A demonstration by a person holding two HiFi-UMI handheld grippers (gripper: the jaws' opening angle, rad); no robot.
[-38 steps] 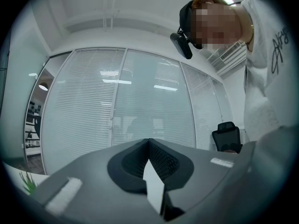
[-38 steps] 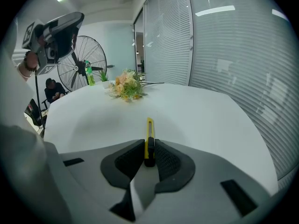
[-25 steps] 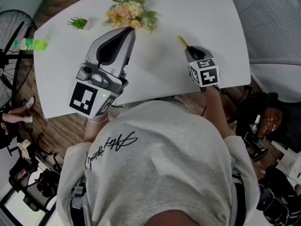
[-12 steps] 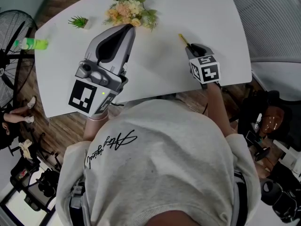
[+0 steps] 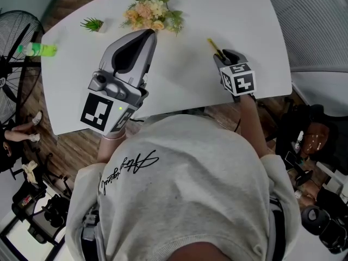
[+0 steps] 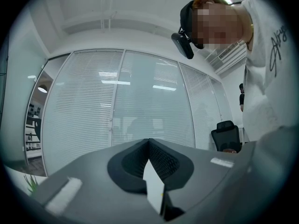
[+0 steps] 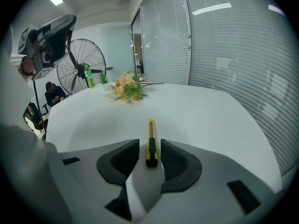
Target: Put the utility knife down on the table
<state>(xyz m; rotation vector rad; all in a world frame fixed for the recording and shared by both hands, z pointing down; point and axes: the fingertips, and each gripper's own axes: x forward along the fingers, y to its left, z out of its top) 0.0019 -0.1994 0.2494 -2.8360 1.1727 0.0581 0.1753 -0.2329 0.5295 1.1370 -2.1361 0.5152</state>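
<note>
Far left, off the table edge: a floor fan (image 5: 15, 39). A green bottle (image 5: 36, 50) lies at the left corner of the white table (image 5: 244, 15). A small green plant (image 5: 91, 25) stands just right of the bottle, on the far-left part of the tabletop.

Left gripper (image 5: 148, 33): held above the near-left part of the table, pointing toward the far side. Its tip is just near of the flower bouquet (image 5: 149, 15) in the head view. In the left gripper view the two jaws are closed tip to tip, with nothing between them. That view faces a glass wall with blinds, with an office chair (image 6: 224, 133) at the right.

Flower bouquet: lies on the far part of the table, between the small plant and the knife.

Utility knife (image 5: 213, 45): yellow body with a black slider. It lies flat on the tabletop in the right-centre area, with its length running near to far.

Right gripper (image 5: 227, 55): tilted down toward the table, directly near of the knife. Its jaws have just been opening. In the right gripper view they stand apart, one on each side of the knife's near end. The knife rests on the table between them, and the pads do not press on it. The marker cube sits on top of the gripper.
</note>
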